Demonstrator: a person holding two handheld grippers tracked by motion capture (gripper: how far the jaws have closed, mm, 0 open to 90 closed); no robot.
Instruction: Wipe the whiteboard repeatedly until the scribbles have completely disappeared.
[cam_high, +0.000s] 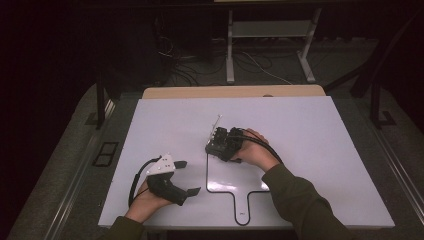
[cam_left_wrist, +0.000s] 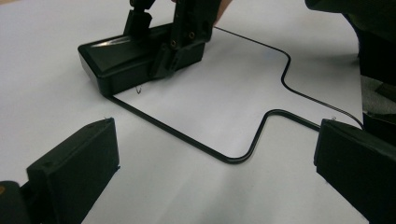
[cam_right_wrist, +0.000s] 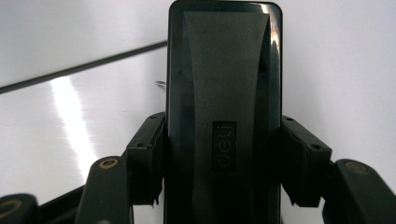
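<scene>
Black glossy plastic stapler (cam_right_wrist: 224, 107) — clamped between right gripper (cam_right_wrist: 224, 163) pads, resting on white board (cam_high: 310, 150) at black outline's (cam_left_wrist: 252, 140) corner. Left gripper (cam_left_wrist: 215, 163) wide, empty, well apart. Step: positioning stapler — next calls for steady placement before release.

High view: fixed above the person's edge, looking forward and down on the whole white table (cam_high: 300, 130). Left gripper view: low over the table, facing the black stapler (cam_left_wrist: 121, 60) at upper left. Right gripper view: very close, along the stapler's top. All three share the stapler.
</scene>
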